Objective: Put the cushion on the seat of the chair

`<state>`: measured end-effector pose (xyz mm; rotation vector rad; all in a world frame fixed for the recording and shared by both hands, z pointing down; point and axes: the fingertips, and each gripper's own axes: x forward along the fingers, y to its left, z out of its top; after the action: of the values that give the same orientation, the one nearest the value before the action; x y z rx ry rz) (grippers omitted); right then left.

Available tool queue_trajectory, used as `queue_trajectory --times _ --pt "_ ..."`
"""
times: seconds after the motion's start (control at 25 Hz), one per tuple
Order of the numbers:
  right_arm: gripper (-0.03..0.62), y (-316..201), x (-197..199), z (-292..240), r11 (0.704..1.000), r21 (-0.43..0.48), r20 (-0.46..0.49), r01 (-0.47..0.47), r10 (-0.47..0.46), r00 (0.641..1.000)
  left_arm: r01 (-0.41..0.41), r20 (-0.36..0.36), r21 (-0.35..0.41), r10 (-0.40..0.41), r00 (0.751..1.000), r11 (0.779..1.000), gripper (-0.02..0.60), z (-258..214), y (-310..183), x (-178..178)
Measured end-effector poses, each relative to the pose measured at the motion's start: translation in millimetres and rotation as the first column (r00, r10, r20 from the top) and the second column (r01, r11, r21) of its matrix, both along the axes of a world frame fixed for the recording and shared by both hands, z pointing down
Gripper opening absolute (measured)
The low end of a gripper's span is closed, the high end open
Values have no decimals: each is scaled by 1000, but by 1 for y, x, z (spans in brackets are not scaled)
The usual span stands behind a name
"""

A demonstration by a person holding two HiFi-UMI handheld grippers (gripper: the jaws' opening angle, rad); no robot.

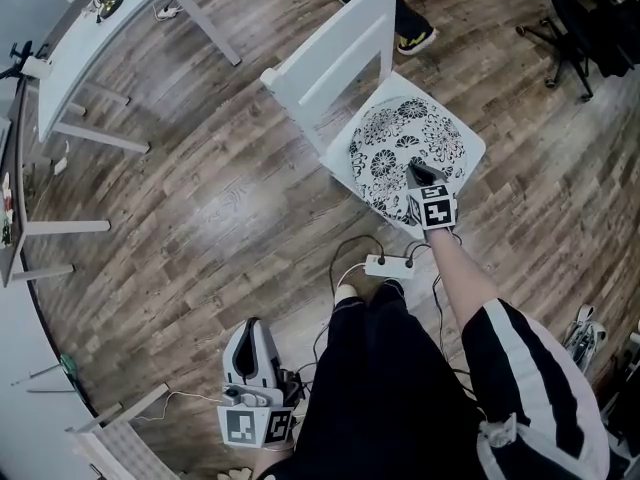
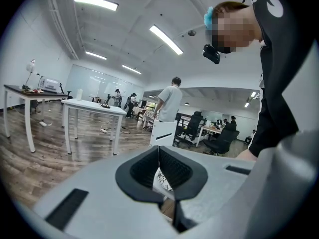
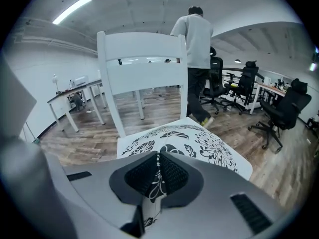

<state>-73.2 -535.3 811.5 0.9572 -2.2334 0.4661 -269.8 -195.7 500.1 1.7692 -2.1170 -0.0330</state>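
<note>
The right gripper (image 1: 414, 171) is clamped on the near edge of the black-and-white floral cushion (image 1: 405, 146). The left gripper (image 1: 252, 333) hangs low and well apart, jaws together and empty. The cushion lies on the seat (image 1: 474, 150) of the white wooden chair (image 1: 335, 43). A white power strip (image 1: 388, 266) lies on the floor just beside it.

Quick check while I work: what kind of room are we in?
Likely an open-plan office: black swivel chairs at desks, white tables, strip lights overhead, wood floor.
</note>
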Motion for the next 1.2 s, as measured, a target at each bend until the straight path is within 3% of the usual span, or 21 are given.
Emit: queue_trajectory --times 0.28,0.4,0.64,1.2 --pt "31 2 -1 15 998 -60 16 16 -15 1000 20 -23 23 -19 1000 1000 6 -5 1 0" --pt "30 1 0 14 999 -51 14 18 -17 1000 27 -11 -5 -27 1000 1000 6 3 9 -2" --pt "32 2 0 11 998 -62 38 -2 5 999 31 -20 29 -31 999 999 6 -4 6 -2" --pt "34 2 3 -10 998 -32 70 -61 63 996 23 2 30 -23 1000 999 6 -4 12 -6"
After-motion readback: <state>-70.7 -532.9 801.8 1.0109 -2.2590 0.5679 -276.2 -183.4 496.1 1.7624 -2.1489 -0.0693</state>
